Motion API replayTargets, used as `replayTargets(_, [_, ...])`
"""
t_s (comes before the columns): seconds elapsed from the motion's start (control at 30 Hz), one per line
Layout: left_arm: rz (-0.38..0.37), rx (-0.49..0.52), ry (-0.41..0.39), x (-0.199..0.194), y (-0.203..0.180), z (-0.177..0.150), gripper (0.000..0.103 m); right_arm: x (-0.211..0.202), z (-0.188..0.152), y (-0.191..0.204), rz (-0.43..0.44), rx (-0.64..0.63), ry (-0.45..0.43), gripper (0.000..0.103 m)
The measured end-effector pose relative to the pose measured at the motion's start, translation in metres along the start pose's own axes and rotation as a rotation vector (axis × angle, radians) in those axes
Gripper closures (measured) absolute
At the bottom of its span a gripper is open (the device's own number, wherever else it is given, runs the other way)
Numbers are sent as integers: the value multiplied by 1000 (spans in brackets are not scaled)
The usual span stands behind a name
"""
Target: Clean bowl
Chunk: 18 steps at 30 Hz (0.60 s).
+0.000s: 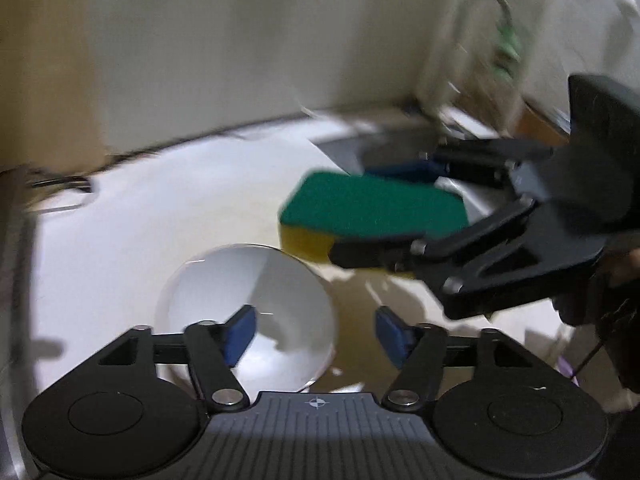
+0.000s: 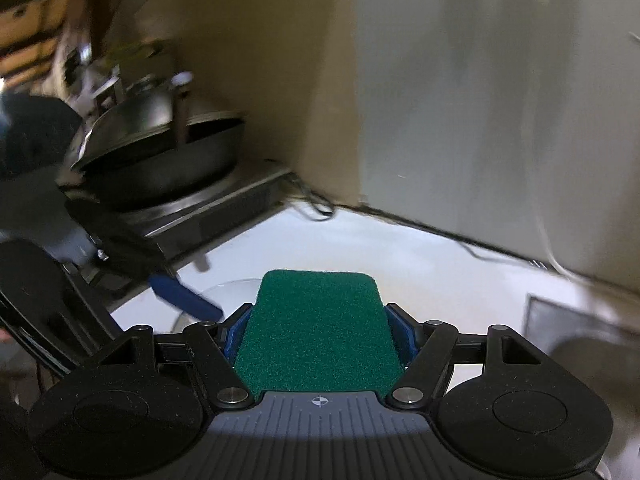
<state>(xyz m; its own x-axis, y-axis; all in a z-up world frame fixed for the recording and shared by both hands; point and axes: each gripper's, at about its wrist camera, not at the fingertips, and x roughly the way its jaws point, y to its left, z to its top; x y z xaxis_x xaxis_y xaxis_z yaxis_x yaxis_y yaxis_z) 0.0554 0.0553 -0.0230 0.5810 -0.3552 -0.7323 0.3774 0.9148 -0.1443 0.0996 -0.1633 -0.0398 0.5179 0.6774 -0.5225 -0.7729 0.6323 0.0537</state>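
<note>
A clear glass bowl sits on the white counter, right in front of my left gripper, which is open and empty; its left pad overlaps the bowl's near side. My right gripper is shut on a sponge with a green scouring top and yellow body. In the left wrist view the sponge hovers just beyond and to the right of the bowl, held by the right gripper. In the right wrist view, the bowl's rim peeks out left of the sponge, beside one left gripper finger.
A dark wok with a steel lid sits on a stove at the left. The white counter runs to a beige wall. A sink and curved faucet lie at the right. A cable trails along the wall.
</note>
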Motion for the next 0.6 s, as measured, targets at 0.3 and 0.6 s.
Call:
replayTargets(0.3, [139, -347, -29, 5, 59, -21, 19, 57, 5, 38, 106, -222, 157, 33])
replayTargets(0.6, [129, -477, -9, 24, 75, -28, 17, 84, -2, 49, 137, -322, 250, 33])
